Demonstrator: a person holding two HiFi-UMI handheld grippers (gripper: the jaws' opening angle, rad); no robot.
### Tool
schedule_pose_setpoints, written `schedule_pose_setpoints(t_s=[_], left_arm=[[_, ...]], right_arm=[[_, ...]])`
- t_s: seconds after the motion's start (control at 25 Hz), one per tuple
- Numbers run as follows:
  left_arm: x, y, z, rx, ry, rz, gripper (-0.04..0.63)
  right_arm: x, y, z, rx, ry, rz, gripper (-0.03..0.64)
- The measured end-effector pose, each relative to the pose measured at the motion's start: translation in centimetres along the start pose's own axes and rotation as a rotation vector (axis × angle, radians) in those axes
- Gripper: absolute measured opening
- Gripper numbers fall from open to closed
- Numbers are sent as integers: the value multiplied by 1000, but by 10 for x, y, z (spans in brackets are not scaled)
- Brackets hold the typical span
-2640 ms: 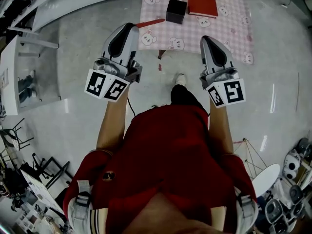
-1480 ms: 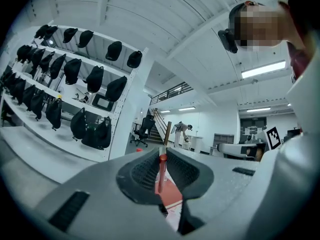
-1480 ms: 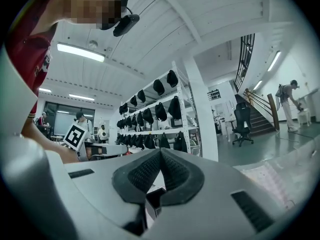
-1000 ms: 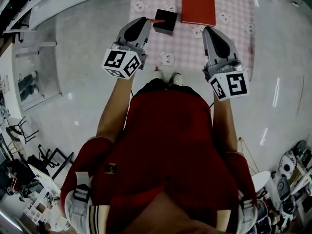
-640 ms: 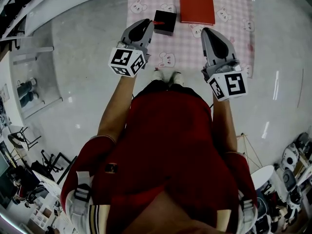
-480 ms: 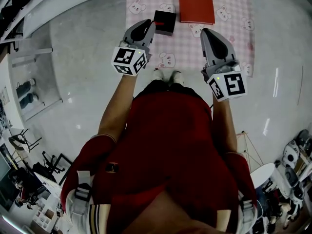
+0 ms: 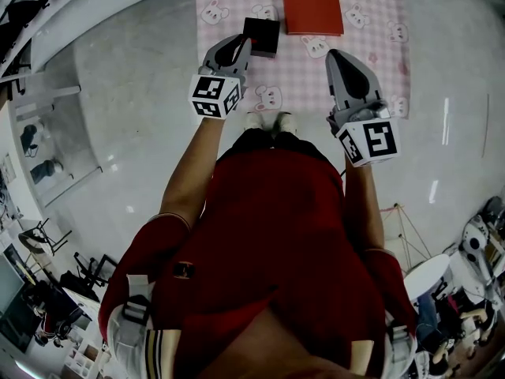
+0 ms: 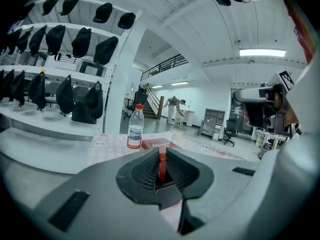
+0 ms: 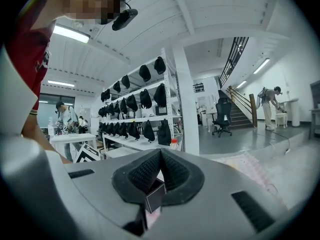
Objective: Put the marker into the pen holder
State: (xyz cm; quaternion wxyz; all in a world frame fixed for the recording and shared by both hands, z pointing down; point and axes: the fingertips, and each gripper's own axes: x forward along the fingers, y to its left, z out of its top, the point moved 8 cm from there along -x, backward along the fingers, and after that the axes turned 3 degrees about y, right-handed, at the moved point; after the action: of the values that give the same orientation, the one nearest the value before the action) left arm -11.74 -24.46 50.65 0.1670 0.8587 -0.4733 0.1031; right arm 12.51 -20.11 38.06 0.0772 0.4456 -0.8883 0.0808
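**Marker clamped in the left tongs, right by the holder**

The left tongs [image 8: 161, 160] grip the red marker [image 8: 162, 168] upright. They hover just beside the black pen holder [image 7: 261, 36] on the pink checked table [image 7: 371, 46]. The right tongs [image 9: 160, 159] are pinched together with nothing in them, over the table's near edge.

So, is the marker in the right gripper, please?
No; the red marker is clamped in the left gripper, while the right gripper is closed on nothing.
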Motion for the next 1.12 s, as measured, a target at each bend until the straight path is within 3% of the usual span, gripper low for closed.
schedule_pose_setpoints(t_s=[0.36, 1.12], left_arm=[[8, -2, -9, 19, 49, -1, 49], [5, -7, -22, 49, 68, 14, 74]], right_arm=[[-7, 2, 3, 2, 16, -28, -2], [-9, 1, -8, 7, 20, -16, -2]])
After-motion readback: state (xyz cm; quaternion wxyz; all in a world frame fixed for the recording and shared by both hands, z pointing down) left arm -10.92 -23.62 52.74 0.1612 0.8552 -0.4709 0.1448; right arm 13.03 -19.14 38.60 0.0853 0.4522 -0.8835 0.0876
